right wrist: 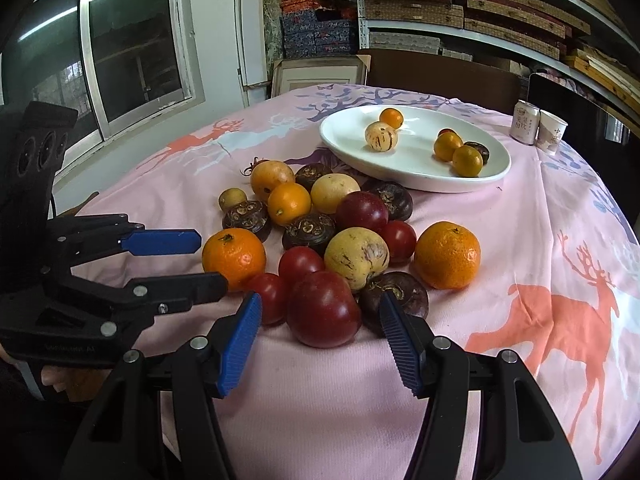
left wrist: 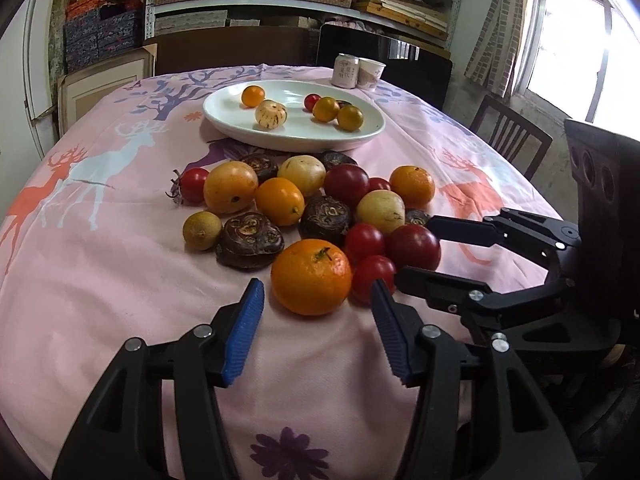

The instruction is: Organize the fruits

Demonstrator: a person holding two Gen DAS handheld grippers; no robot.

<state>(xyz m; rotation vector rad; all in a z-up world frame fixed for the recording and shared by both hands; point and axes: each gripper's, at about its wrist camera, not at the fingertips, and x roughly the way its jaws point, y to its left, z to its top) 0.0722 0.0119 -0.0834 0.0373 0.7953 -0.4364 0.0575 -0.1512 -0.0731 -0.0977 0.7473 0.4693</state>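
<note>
A heap of fruit lies on the pink tablecloth: oranges, red tomatoes, yellow fruits and dark brown ones. My left gripper is open, its blue pads standing either side of the near orange with a gap to it. Seen from the right wrist, the left gripper flanks that orange. My right gripper is open around a large dark red tomato, pads clear of it. Its black fingers reach in from the right in the left wrist view. A white oval plate behind the heap holds several small fruits.
A drink can and a paper cup stand at the far edge of the table, behind the plate. Dark chairs surround the table; one wooden chair is at the right. Shelves of boxes fill the back wall.
</note>
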